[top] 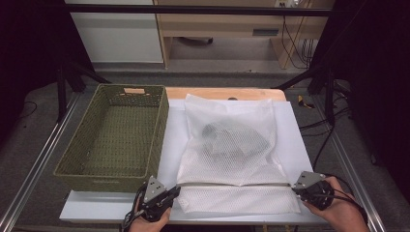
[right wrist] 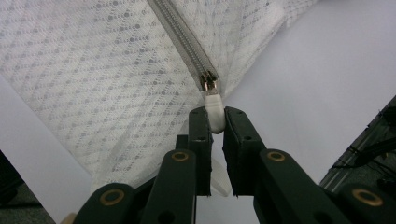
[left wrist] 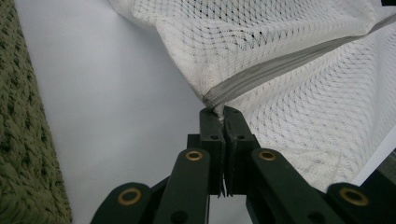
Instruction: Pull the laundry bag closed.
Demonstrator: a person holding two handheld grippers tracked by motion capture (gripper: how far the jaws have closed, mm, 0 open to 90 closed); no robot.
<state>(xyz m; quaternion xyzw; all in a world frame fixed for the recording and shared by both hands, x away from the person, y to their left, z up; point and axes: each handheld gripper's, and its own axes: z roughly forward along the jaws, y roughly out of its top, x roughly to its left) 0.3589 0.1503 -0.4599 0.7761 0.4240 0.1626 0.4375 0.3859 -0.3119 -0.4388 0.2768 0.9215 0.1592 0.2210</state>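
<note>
A white mesh laundry bag point(top: 227, 145) lies flat on the white table point(top: 96, 210), with a dark garment point(top: 232, 137) showing through the mesh. A grey zipper point(top: 237, 184) runs across its near part. My left gripper point(top: 175, 192) is shut on the bag's fabric at the zipper's left end point(left wrist: 212, 100). My right gripper point(top: 294, 186) is shut on the white zipper pull tab point(right wrist: 215, 114), just below the metal slider point(right wrist: 208, 83) at the zipper's right end. Both hands hold the grippers at the table's near edge.
An empty green woven basket point(top: 116, 137) stands left of the bag, close to my left gripper. A wooden board edge point(top: 222, 93) shows behind the bag. Black frame posts and cables point(top: 329, 121) run along the right side.
</note>
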